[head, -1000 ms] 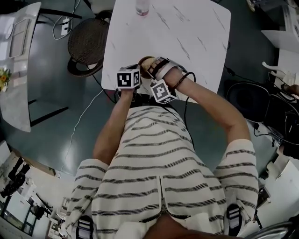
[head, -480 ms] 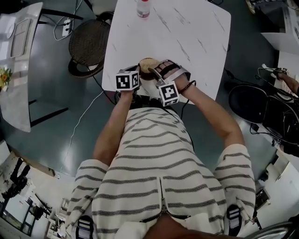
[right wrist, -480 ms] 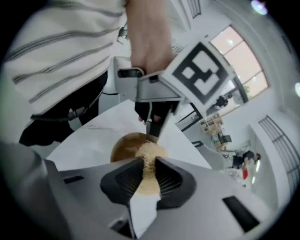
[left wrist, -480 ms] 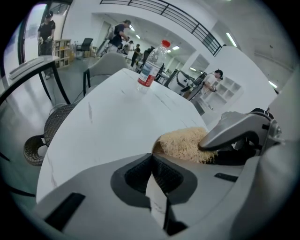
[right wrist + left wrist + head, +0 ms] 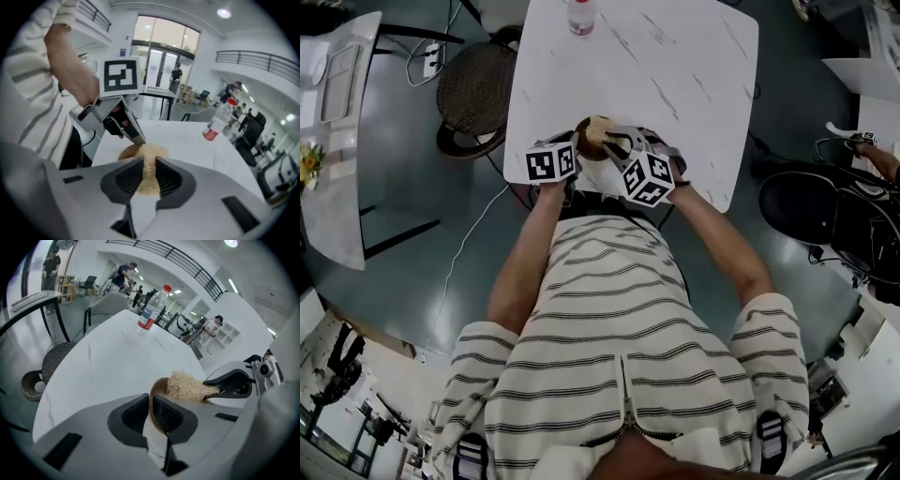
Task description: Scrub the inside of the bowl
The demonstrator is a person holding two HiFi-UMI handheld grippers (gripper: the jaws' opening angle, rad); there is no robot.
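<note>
Head view: a person (image 5: 609, 319) in stripes bends over a white marble bench (image 5: 675, 66); the left hand-held gripper (image 5: 572, 150) and right hand-held gripper (image 5: 617, 145) meet at a brown bowl (image 5: 593, 138) near the bench's near edge; a plastic bottle (image 5: 579, 14) stands at the far edge, and a woven chair (image 5: 476, 86) sits off to the left.

Left gripper view: the left hand-held gripper is clenched on the bowl's rim (one jaw inside the wall, one outside); a pale fibrous scrubber (image 5: 186, 386) fills the bowl's mouth, carried there by the right hand-held gripper.

Right gripper view: the right hand-held gripper's jaws are grasping the scrubber, which lies against the bowl's inside; the left hand-held gripper's tip sits at the bowl's far rim; the bottle stands well beyond.
</note>
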